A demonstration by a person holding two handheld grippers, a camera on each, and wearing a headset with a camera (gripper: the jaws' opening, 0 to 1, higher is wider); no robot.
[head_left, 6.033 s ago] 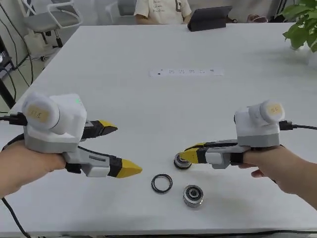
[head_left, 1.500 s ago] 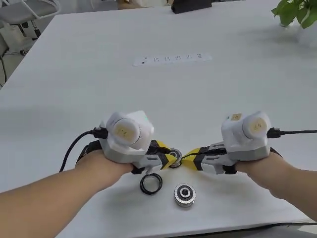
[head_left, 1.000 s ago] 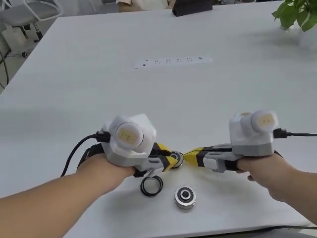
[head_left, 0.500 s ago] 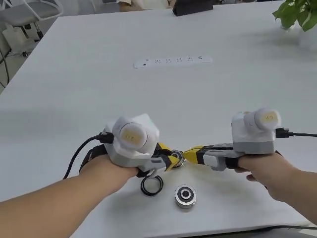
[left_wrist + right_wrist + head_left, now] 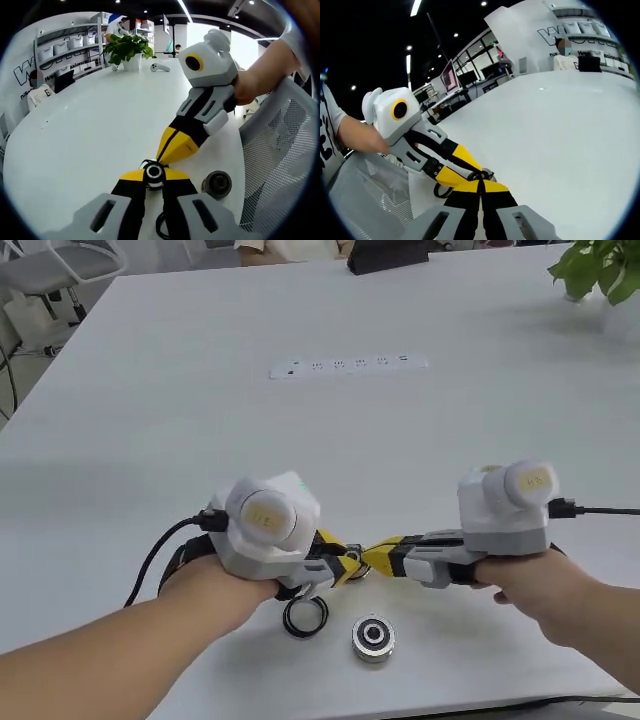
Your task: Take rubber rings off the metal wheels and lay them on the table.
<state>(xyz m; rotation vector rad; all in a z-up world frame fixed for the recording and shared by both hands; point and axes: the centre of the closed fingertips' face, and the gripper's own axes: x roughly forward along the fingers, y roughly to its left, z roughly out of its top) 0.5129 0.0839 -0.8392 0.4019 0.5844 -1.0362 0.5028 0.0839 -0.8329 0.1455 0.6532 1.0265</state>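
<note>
My left gripper (image 5: 340, 564) has its yellow fingers clamped on a small metal wheel (image 5: 153, 172), one finger on each side of it, holding it low over the white tabletop (image 5: 200, 390) close to the near edge. My right gripper (image 5: 480, 186) comes in from the opposite side, its fingers drawn together with the tips right against that wheel's rim. Whether they pinch the rubber on it, I cannot tell. A loose black rubber ring (image 5: 305, 617) lies flat on the tabletop just nearer the edge than my left gripper, partly under it. Beside the ring, toward the right and apart from it, a second metal wheel (image 5: 373, 635) lies flat on its face. A white power strip (image 5: 348, 366) lies out in the middle of the tabletop, well apart from all this. At the far right corner a white pot (image 5: 132, 62) holds a leafy green plant (image 5: 127, 46).
</note>
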